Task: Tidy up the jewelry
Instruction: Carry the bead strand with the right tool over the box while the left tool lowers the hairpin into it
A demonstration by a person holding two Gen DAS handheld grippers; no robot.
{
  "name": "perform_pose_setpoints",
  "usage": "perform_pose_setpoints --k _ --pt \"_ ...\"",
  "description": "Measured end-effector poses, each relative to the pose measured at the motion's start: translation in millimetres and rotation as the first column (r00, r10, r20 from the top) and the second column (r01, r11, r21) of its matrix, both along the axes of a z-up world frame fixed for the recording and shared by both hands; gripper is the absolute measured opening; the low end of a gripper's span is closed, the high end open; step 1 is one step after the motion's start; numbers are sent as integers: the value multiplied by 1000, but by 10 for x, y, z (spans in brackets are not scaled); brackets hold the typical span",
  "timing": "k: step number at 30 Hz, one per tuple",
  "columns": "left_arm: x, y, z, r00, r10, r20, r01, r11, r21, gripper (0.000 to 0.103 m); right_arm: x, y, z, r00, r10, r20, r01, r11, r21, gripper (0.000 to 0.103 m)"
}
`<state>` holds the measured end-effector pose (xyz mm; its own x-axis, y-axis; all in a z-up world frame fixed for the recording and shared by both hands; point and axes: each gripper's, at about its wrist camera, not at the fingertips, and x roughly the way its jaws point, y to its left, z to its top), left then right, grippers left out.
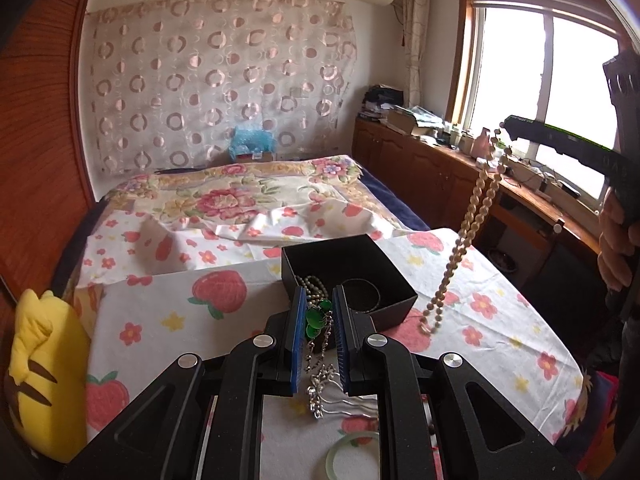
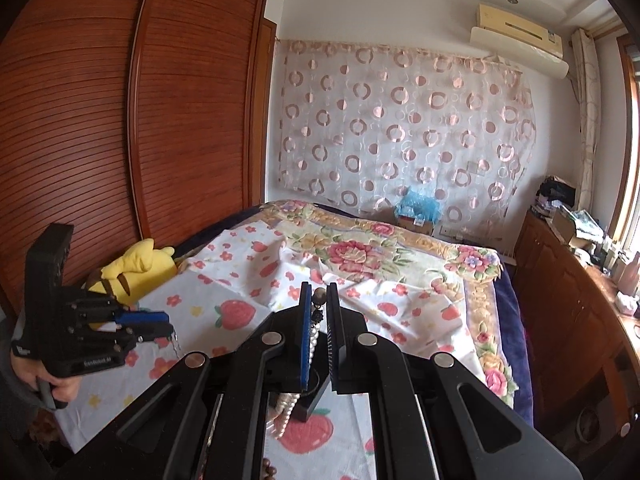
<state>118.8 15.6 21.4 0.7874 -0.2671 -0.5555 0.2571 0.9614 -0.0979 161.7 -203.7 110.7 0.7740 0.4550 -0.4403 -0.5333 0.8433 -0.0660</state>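
A black open box (image 1: 390, 270) sits on the strawberry-print cloth and holds a grey bead strand (image 1: 314, 282) and a dark bangle (image 1: 360, 294). My left gripper (image 1: 318, 294) is shut on a silver chain with green stones (image 1: 318, 316), which hangs just in front of the box. My right gripper (image 2: 319, 290) is shut on a cream pearl necklace (image 1: 466, 236), held high to the right of the box; the strand hangs down over the cloth. In the right wrist view the pearls (image 2: 314, 338) run down between the pads. The left gripper also shows there (image 2: 160, 326).
A pale green bangle (image 1: 352, 452) and silver pieces (image 1: 340, 404) lie on the cloth (image 1: 160, 320) near me. Dark wooden beads (image 2: 276, 470) lie at the near edge. A yellow plush toy (image 1: 40, 372) sits at the left. A wooden wardrobe (image 2: 120, 120) and cabinets (image 2: 568, 300) flank the bed.
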Motion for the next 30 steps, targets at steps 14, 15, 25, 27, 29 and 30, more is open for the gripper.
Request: perform_pose_setpoints --k 14,15,25,27,29,30 --pt "229 -18 -54 1000 8 -6 -8 1000 0 12 506 246 96 1000 -17 -11 17 1000 -4 8" --pt "265 -29 -49 1000 7 -7 -7 1000 -1 12 544 258 87 1000 -20 -11 20 1000 -2 8" --pt "501 -226 56 1000 -13 10 13 1000 19 12 933 394 -150 998 -39 -44 38 999 -11 8" --pt "536 -263 56 1000 -17 10 17 1000 24 12 1004 426 -215 998 -36 -52 35 999 -15 8" --pt "574 -286 47 1000 -20 7 19 999 27 12 1056 461 -279 998 -43 -49 42 999 -28 8" --pt "596 -299 35 1000 -21 4 21 999 27 12 1070 467 -286 998 -44 -48 43 999 -29 8"
